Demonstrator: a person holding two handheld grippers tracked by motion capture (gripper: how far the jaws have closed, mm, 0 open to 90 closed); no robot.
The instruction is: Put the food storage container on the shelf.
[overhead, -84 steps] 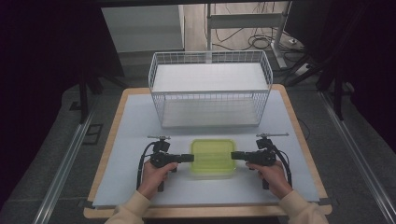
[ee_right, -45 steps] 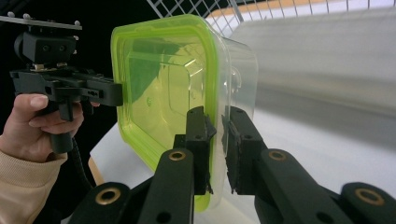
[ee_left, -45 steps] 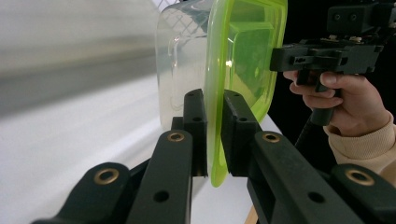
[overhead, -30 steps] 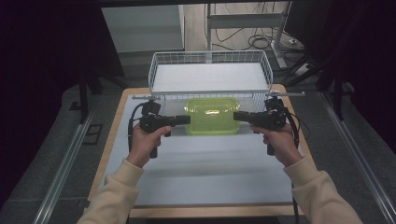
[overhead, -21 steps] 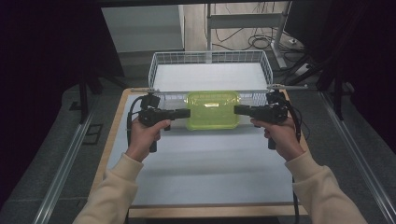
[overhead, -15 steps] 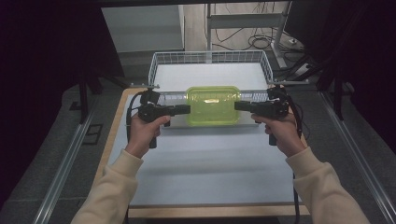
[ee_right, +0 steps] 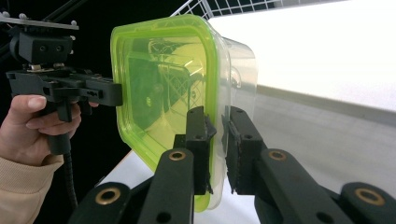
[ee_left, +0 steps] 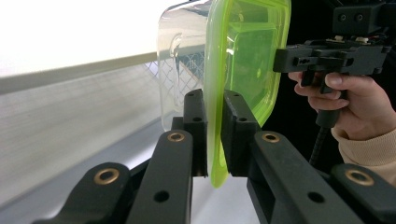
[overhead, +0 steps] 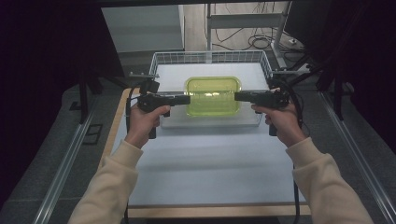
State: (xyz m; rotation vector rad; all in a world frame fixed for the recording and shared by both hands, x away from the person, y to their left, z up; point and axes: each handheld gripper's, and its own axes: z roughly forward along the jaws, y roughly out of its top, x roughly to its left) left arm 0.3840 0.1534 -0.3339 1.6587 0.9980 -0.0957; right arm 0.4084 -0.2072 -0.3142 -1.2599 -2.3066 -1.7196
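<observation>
A clear plastic container with a yellow-green lid (overhead: 213, 95) hangs in the air over the front wall of the white wire basket (overhead: 161, 60). My left gripper (overhead: 187, 99) is shut on the lid's left rim. My right gripper (overhead: 237, 96) is shut on the right rim. In the left gripper view the two black jaws pinch the green rim (ee_left: 215, 135), and the other gripper (ee_left: 327, 53) grips the far side. In the right gripper view the jaws clamp the rim (ee_right: 214, 140) with the clear tub (ee_right: 238, 65) to the right of it.
The wire basket stands at the far end of the white table top (overhead: 210, 163), its floor bare. A wooden edge (overhead: 215, 211) borders the table at the front. Dark floor, metal rails (overhead: 60, 168) and cables lie around the table.
Both hands have lifted the container off the table and carried it away from me, from in front of the basket up to the height of its front wall.
</observation>
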